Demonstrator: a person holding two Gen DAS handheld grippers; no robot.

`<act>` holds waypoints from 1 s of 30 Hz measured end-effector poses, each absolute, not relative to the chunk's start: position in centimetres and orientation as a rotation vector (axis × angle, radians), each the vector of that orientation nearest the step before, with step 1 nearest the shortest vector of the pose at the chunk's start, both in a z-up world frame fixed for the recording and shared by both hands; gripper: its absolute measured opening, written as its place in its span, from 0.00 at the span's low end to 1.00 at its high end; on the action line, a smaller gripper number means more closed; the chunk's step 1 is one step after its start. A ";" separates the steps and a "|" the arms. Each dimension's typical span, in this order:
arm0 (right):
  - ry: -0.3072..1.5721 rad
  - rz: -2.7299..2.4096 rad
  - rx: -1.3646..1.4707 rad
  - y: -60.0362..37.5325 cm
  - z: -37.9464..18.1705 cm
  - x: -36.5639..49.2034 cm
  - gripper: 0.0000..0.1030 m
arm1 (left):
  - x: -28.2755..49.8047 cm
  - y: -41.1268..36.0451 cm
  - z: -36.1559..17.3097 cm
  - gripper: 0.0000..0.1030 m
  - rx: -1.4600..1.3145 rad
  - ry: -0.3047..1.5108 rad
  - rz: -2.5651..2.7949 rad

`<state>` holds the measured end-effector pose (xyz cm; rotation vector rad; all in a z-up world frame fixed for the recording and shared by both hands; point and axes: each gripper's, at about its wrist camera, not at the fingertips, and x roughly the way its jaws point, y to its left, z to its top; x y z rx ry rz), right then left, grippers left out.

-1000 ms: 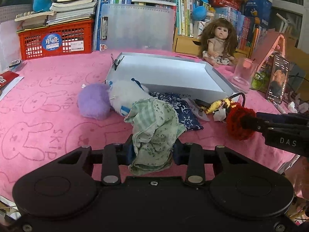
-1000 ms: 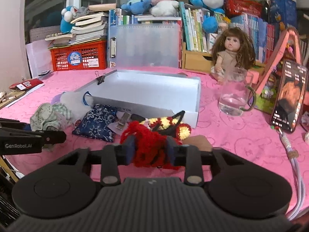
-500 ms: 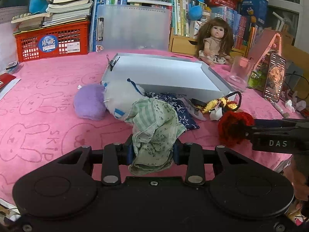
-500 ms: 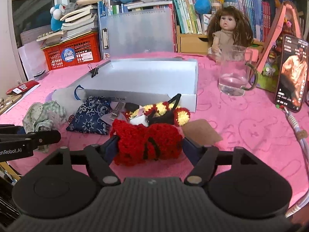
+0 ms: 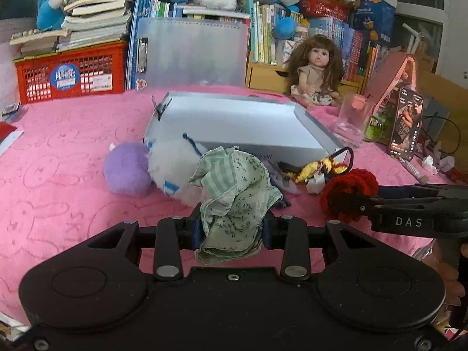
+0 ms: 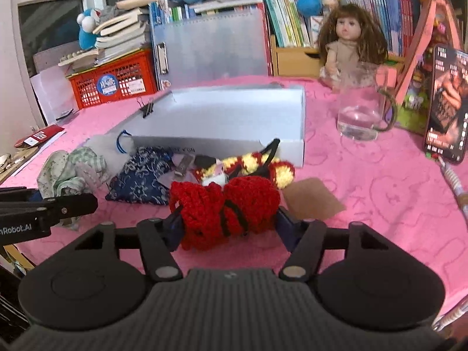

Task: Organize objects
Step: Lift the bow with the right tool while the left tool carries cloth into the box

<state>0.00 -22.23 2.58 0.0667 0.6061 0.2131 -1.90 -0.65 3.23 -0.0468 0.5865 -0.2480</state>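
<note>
Right wrist: red knit bundle between hand-held gripper fingers.

blue pouch | mostly hidden behind green cloth

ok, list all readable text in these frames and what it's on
"DAS": side of the right gripper, in the left wrist view.
"nRobot.AI", start cut off by the frame edge: side of the left gripper, in the right wrist view.
Too small or blurred: white box front print, red crate stickers, phone screen, book spines.
</note>
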 end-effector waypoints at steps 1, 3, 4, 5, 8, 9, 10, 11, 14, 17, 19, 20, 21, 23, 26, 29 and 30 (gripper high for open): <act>0.595 0.214 0.060 -22.2 2.8 -0.1 0.62 | -1.8 -0.6 3.5 0.34 -0.045 0.578 -0.250; 0.576 0.217 0.053 -22.2 3.4 -0.3 0.62 | -1.6 -0.4 4.2 0.34 -0.045 0.562 -0.253; 0.564 0.218 0.054 -22.2 3.7 -0.4 0.61 | -1.4 -0.3 4.6 0.34 -0.045 0.551 -0.255; 0.553 0.219 0.058 -22.3 4.0 -0.4 0.61 | -1.3 -0.2 5.0 0.34 -0.044 0.541 -0.257; 0.521 0.213 0.069 -22.8 5.0 -0.5 0.61 | -0.7 0.1 6.1 0.34 -0.047 0.514 -0.262; 0.510 0.209 0.069 -22.9 5.3 -0.4 0.61 | -0.4 0.2 6.5 0.34 -0.052 0.506 -0.263; 0.496 0.204 0.067 -23.0 5.8 -0.4 0.61 | -0.1 0.5 7.0 0.34 -0.060 0.497 -0.262; 0.483 0.200 0.065 -23.1 6.1 -0.4 0.61 | 0.3 0.6 7.4 0.34 -0.067 0.490 -0.262; 0.439 0.192 0.055 -23.3 7.3 -0.2 0.61 | 1.5 1.0 8.6 0.34 -0.084 0.470 -0.263; 0.418 0.181 0.045 -23.3 8.1 0.3 0.61 | 2.6 0.8 9.6 0.34 -0.073 0.450 -0.261; 0.419 0.180 0.054 -23.4 8.6 1.0 0.61 | 3.4 0.7 10.1 0.34 -0.065 0.437 -0.261; 0.421 0.184 0.060 -23.5 8.8 1.3 0.61 | 3.7 0.6 10.3 0.34 -0.065 0.432 -0.261; 0.422 0.188 0.065 -23.5 9.0 1.7 0.61 | 4.2 0.6 10.4 0.34 -0.063 0.429 -0.258; 0.427 0.188 0.063 -23.4 9.2 2.6 0.61 | 5.2 0.5 10.7 0.34 -0.062 0.426 -0.253; 0.434 0.182 0.063 -23.4 9.6 4.2 0.61 | 6.8 0.3 11.0 0.34 -0.062 0.423 -0.254; 0.455 0.182 0.096 -23.7 9.7 6.1 0.61 | 8.6 0.0 10.9 0.34 -0.060 0.416 -0.252; 0.463 0.183 0.108 -23.8 9.7 6.6 0.61 | 9.3 0.0 10.8 0.34 -0.060 0.414 -0.252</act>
